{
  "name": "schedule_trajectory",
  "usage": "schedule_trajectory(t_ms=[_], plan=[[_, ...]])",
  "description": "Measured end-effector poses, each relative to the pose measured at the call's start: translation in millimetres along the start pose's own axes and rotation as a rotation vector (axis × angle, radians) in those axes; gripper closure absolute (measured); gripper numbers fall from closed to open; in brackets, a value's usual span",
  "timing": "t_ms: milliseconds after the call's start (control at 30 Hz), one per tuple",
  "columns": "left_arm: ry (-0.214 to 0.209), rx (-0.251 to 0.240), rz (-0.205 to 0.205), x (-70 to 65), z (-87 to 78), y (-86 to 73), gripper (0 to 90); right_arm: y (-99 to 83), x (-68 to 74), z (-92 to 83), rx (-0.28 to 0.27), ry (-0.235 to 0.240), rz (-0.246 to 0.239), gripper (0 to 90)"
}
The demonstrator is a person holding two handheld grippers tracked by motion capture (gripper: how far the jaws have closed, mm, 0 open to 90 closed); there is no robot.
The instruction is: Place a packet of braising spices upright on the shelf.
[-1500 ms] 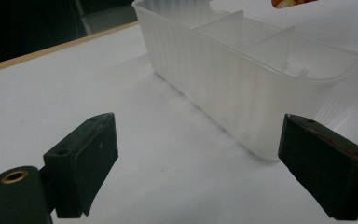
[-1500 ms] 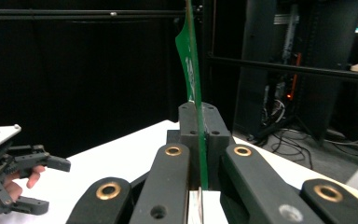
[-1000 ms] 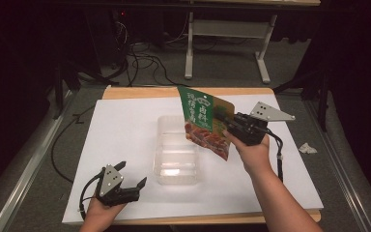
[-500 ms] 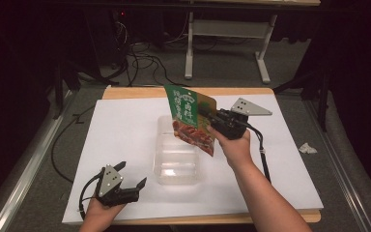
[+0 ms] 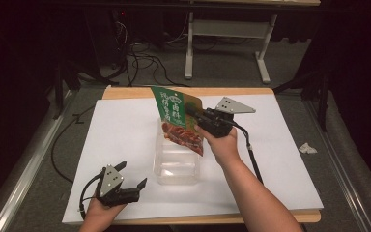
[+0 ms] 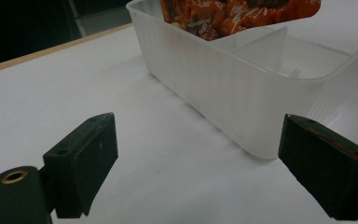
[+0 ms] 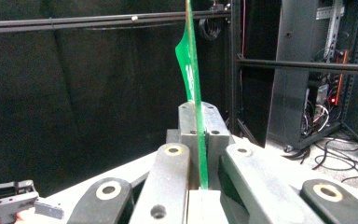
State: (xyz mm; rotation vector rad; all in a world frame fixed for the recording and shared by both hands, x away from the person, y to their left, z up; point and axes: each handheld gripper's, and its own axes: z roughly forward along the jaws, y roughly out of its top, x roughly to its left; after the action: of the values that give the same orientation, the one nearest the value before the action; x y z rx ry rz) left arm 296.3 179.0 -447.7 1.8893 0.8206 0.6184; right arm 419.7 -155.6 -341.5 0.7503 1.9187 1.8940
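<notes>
glossy flat pouch [image 5: 181, 121], ribbed translucent tub [image 5: 176, 166]

free: white table sheet [image 5: 125, 130] left | blocked: container [image 5: 176, 166] centre, pouch [image 5: 181, 121] above

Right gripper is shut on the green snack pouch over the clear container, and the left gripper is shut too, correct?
Not quite: the left gripper is open, its jaws wide apart in the left gripper view. The right gripper does hold the green snack pouch over the clear container.
</notes>
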Motion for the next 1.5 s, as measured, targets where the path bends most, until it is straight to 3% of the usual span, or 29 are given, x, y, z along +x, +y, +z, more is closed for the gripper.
schedule_trajectory(t_ms=[433,667,767,1067,1267,1500], plan=[[-0.001,0.001,0.003,-0.2,0.2,-0.5,12.1,-7.0,-1.5,16.0,0.005,0.012,-0.003,90.0],[-0.005,0.007,0.004,-0.6,0.8,-0.7,12.2,-8.6,0.4,18.4,0.009,0.011,-0.028,90.0],[-0.003,0.005,0.002,-0.4,0.7,-0.7,12.2,-14.6,-1.6,22.6,0.045,0.001,-0.03,90.0],[-0.003,0.004,0.004,-0.3,0.9,-1.1,12.1,-21.9,-3.9,24.3,0.018,-0.005,-0.008,90.0],[-0.006,0.007,0.008,-0.6,0.8,-0.7,12.1,-28.9,-3.8,26.3,0.047,-0.023,-0.021,90.0],[-0.011,0.011,0.009,-1.6,1.7,-1.0,12.1,-39.3,-9.6,15.0,0.048,-0.043,-0.012,90.0]])
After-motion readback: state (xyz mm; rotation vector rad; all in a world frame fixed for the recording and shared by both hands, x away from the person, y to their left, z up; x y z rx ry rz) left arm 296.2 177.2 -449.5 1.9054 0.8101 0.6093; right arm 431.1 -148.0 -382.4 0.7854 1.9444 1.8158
